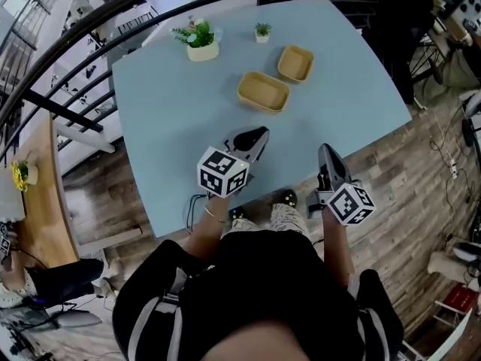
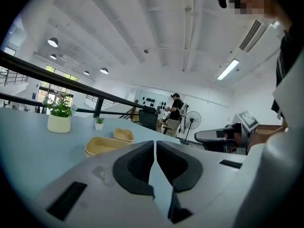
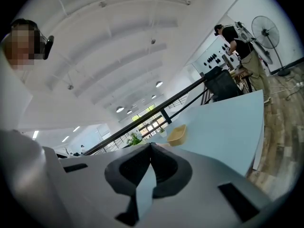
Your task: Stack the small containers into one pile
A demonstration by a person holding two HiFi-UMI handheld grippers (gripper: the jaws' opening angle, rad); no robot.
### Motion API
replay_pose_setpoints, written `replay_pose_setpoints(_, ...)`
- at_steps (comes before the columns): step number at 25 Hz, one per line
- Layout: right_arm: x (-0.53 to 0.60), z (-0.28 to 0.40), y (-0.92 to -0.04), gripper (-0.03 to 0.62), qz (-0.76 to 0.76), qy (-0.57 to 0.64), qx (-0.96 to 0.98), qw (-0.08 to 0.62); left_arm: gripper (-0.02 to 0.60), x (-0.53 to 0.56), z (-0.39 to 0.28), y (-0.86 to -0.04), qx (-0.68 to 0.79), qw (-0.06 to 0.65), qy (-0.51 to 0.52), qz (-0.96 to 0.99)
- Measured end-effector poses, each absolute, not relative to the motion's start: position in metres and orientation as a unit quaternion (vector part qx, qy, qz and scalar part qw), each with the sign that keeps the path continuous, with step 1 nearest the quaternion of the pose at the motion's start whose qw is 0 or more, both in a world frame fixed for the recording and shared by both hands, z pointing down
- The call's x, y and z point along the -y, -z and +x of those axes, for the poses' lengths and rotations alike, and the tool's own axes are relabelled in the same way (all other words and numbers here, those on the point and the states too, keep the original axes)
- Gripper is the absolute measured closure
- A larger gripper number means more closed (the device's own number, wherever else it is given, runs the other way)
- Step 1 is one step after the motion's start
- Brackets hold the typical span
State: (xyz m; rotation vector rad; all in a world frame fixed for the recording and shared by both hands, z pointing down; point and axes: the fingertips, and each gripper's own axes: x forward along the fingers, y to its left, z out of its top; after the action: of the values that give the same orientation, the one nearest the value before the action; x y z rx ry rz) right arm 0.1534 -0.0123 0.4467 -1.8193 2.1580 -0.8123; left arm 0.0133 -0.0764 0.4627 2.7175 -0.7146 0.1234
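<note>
Two yellow containers sit unstacked toward the far side of the pale blue surface: the larger container and, just beside it on the right, the smaller container. The left tongs hover over the surface's near edge, tips pressed together on nothing. The right tongs hang past that edge above the wooden floor, likewise pressed together and empty. A potted plant stands farther back.
</note>
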Motion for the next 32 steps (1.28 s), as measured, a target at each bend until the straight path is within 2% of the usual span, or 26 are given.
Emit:
replay_pose_setpoints(7, 0.024, 0.182, -0.424, 0.589, -0.569, 0.259, -0.771, 0.12, 0.555, 0.076, 0.032, -0.446, 0.308, 0.136, -0.048, 0.94)
replay_pose_setpoints(16, 0.02, 0.281, -0.404, 0.589, -0.534, 0.246, -0.799, 0.129, 0.554, 0.062, 0.139, -0.43, 0.324, 0.105, -0.065, 0.938)
replay_pose_setpoints(24, 0.009, 0.376, -0.413, 0.589, -0.529, 0.254, -0.797, 0.144, 0.554, 0.064, 0.234, -0.448, 0.323, 0.112, -0.079, 0.937)
replay_pose_setpoints(32, 0.004, 0.402, -0.427, 0.589, -0.497, 0.285, -0.807, 0.144, 0.554, 0.054, 0.255, -0.453, 0.353, 0.116, -0.101, 0.923)
